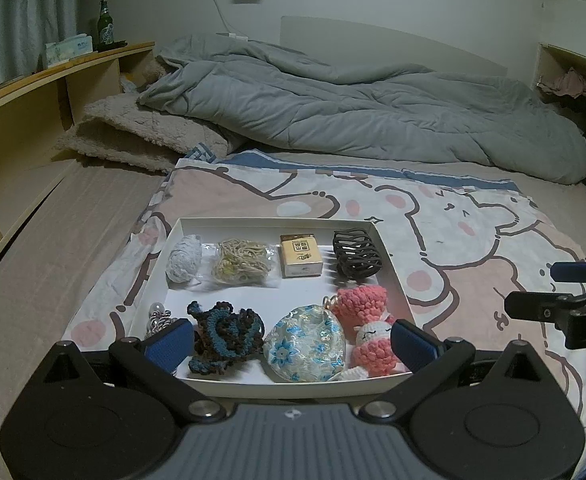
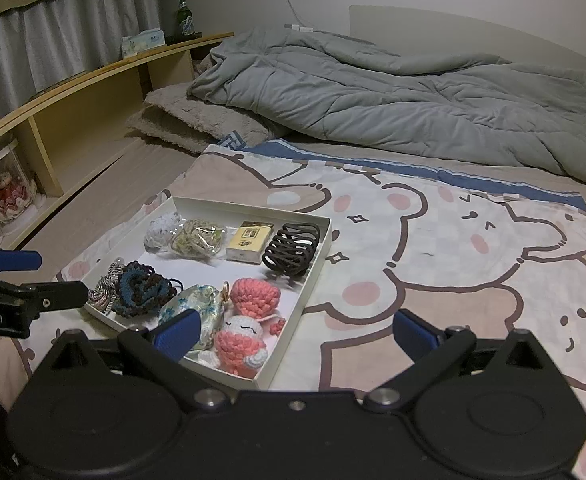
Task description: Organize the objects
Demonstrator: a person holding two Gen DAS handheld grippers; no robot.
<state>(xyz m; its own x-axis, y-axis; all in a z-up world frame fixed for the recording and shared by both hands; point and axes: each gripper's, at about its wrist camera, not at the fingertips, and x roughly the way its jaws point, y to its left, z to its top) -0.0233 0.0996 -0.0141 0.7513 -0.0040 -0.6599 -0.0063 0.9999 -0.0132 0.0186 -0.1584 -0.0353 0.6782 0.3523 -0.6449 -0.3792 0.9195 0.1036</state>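
A shallow white tray [image 1: 393, 264] [image 2: 317, 256] lies on a cartoon-print cloth on the bed. Its back row holds a white ball [image 1: 184, 258], a bag of beige bands [image 1: 243, 262], a yellow box [image 1: 300, 255] [image 2: 249, 240] and a dark hair claw [image 1: 357, 254] [image 2: 291, 251]. Its front row holds a silver chain [image 1: 157, 320], a blue-brown crochet piece [image 1: 225, 334] [image 2: 143, 290], a floral pouch [image 1: 305, 344] [image 2: 197, 306] and a pink crochet doll [image 1: 367, 320] [image 2: 249, 320]. My left gripper [image 1: 291, 342] is open over the tray's near edge, empty. My right gripper [image 2: 295, 334] is open, empty, by the tray's right corner.
A grey duvet [image 1: 353, 108] and a beige fleece blanket [image 1: 141, 136] are piled at the back of the bed. A wooden shelf [image 1: 33, 92] runs along the left with a green bottle [image 1: 105, 26] and a tissue box [image 1: 69, 50]. The patterned cloth [image 2: 473, 264] stretches right of the tray.
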